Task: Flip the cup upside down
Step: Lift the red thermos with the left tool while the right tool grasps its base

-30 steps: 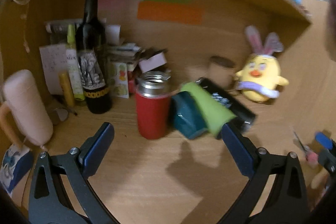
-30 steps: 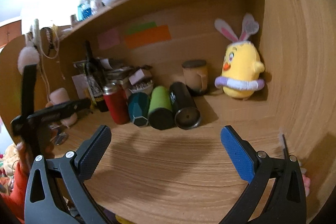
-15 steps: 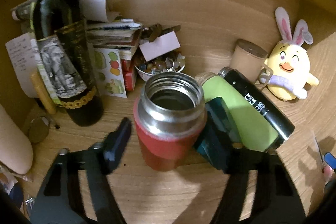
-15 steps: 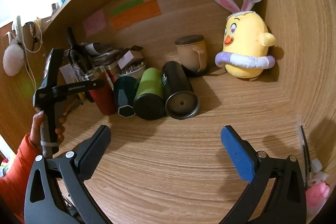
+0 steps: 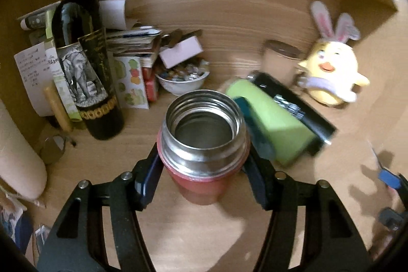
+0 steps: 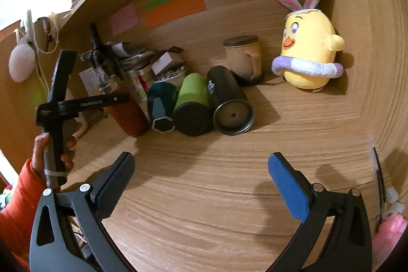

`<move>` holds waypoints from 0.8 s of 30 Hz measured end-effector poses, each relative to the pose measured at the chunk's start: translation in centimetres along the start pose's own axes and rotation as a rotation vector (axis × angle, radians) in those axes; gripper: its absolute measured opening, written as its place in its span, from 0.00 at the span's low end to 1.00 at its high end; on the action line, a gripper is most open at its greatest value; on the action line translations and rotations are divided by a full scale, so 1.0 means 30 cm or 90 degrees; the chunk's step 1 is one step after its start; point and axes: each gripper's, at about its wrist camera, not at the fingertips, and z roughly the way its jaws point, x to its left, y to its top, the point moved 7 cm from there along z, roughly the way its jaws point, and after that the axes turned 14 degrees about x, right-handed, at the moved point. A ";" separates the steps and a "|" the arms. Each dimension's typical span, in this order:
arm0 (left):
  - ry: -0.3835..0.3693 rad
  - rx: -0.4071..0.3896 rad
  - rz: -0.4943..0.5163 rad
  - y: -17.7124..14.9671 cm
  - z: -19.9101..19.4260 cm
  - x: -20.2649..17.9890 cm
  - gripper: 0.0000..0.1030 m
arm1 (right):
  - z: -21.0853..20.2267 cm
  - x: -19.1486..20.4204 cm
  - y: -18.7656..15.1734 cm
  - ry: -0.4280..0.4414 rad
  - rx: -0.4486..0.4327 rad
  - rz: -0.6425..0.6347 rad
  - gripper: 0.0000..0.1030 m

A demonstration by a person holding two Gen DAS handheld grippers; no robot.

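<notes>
A red cup (image 5: 204, 167) with a steel rim stands upright, mouth up, on the wooden desk. My left gripper (image 5: 202, 173) is shut on its red body just below the steel collar. In the right wrist view the red cup (image 6: 128, 116) is seen at the left with the left gripper (image 6: 76, 103) around it, held by a hand. My right gripper (image 6: 201, 185) is open and empty above the desk front.
A teal cup (image 6: 162, 106), green cup (image 6: 192, 103) and black cup (image 6: 228, 103) lie on their sides right of the red cup. A wine bottle (image 5: 86, 68), a bowl (image 5: 182, 79), a lidded mug (image 6: 243, 59) and a plush chick (image 6: 309, 47) stand behind.
My left gripper moved forward to the red cup and closed on it. The right gripper moved in slightly and stayed open.
</notes>
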 end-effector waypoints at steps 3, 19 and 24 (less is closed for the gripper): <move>-0.033 0.000 0.039 -0.054 -0.063 -0.081 0.59 | 0.011 0.045 -0.027 0.006 0.009 -0.028 1.00; -0.288 0.081 0.140 -0.294 -0.185 -0.436 0.59 | 0.071 0.190 -0.166 0.082 0.050 -0.115 0.95; -0.312 0.099 0.125 -0.300 -0.169 -0.425 0.59 | 0.085 0.221 -0.162 0.085 0.053 -0.140 0.69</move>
